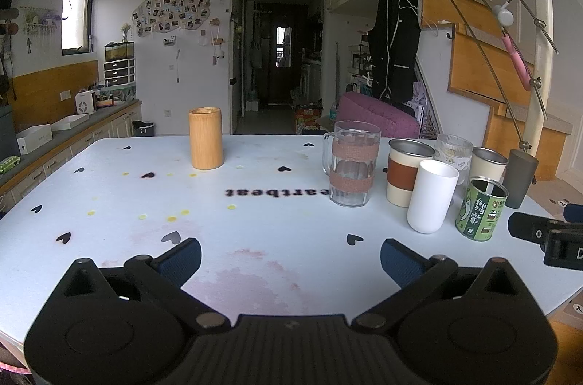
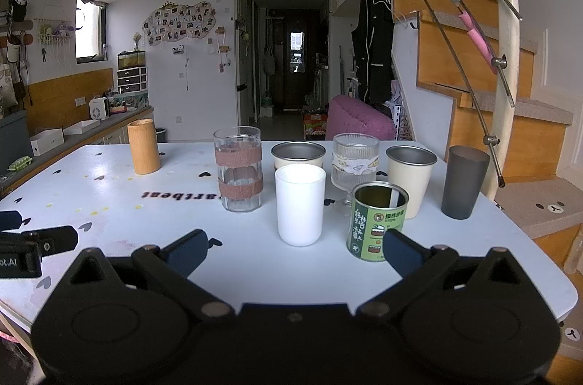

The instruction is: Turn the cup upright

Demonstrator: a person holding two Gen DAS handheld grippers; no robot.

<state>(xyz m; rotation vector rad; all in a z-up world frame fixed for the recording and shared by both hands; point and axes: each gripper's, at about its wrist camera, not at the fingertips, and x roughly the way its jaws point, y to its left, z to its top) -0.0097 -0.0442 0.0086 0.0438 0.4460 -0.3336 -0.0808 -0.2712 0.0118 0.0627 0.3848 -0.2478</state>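
Left tool [image 1: 290, 257], right tool [image 2: 296, 248] spread wide, holding nothing

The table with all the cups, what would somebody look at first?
Probably the crowd of cups bunched on the right side of the pale blue table: a white cup in front beside a green tin, with a clear glass mug wrapped in brown bands to their left. Then the bamboo cup, standing alone far off to the left. Both grippers sit open and empty.
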